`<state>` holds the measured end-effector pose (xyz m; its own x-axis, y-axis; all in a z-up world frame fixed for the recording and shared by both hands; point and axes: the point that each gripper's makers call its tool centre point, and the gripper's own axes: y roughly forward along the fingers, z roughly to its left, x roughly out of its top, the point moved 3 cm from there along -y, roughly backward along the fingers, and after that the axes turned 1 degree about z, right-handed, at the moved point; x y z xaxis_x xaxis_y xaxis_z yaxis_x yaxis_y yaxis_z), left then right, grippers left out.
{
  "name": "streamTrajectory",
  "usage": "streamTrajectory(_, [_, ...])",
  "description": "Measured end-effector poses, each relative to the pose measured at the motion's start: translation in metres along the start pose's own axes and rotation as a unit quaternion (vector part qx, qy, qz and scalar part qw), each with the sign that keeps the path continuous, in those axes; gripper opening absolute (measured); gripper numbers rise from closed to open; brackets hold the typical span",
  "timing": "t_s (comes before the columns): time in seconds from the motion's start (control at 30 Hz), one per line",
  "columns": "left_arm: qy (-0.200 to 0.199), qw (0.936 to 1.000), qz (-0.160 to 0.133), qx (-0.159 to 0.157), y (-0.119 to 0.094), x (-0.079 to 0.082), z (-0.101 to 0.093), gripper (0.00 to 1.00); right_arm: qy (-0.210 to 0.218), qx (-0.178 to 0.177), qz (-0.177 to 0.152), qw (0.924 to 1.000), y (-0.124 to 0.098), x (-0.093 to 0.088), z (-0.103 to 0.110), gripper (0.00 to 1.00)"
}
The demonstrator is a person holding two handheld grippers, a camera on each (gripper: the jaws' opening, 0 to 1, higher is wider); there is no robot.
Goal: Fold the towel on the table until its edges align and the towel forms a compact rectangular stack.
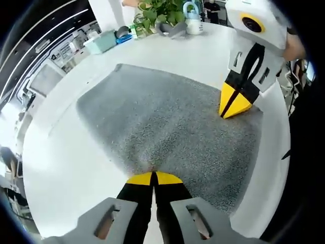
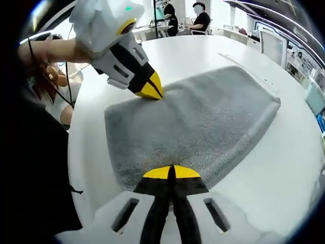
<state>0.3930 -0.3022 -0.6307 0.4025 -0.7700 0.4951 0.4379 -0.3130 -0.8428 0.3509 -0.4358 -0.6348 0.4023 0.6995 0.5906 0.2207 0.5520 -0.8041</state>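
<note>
On one white table (image 1: 66, 152), one grey towel (image 1: 162, 127), two closed claws.

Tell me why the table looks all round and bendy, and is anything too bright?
In the left gripper view the fisheye lens curves the white table and stretches the grey towel; the far plant is small but clear. In the right gripper view the table glares bright near the windows, and the towel stays sharp.
</note>
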Motion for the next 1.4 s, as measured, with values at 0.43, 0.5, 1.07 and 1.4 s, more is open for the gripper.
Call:
streamTrajectory(0.43, [0.015,0.9999,-0.008,0.003,-0.001,-0.001,-0.001,0.01,0.002,-0.008,-0.020,0.9998,0.000,-0.001,0.000,0.00])
streamTrajectory(0.5, [0.015,0.9997,-0.020,0.007,-0.001,-0.002,-0.001,0.01,0.008,-0.012,-0.033,0.9994,-0.001,-0.001,0.001,0.00])
streamTrajectory(1.07, [0.001,0.9954,-0.093,-0.024,-0.011,-0.003,0.000,0.05,-0.046,-0.033,-0.090,0.9944,-0.012,0.000,0.001,0.00])
streamTrajectory(1.4, [0.156,0.9811,-0.113,-0.018,-0.052,-0.018,-0.014,0.16,-0.159,-0.078,-0.087,0.9803,-0.056,-0.017,0.004,0.01])
